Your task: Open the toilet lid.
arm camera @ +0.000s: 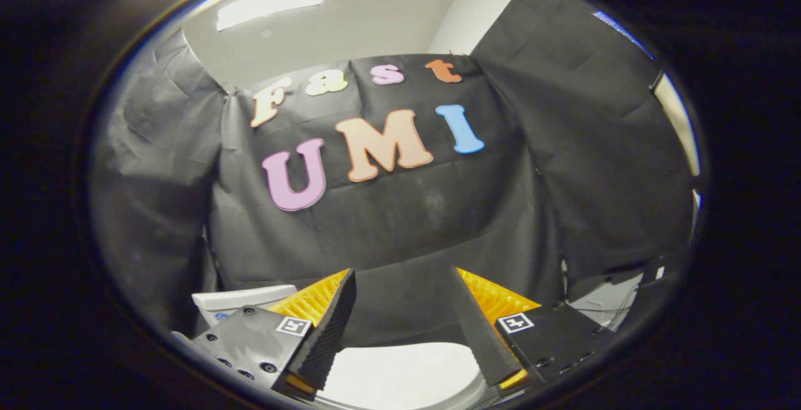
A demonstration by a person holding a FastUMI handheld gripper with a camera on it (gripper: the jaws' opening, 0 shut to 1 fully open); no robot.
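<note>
Tongs [403, 310] spread wide, gripping nothing; white toilet lid [407, 375] lies below between the fingers.

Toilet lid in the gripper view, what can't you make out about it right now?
- Toilet lid: its front edge and hinge lie below the open claw, cut off, so whether it is raised is unclear.
- White tank: mostly hidden behind the claw's left finger.
- Contact: the fingers hang above the lid; touch cannot be judged.
</note>
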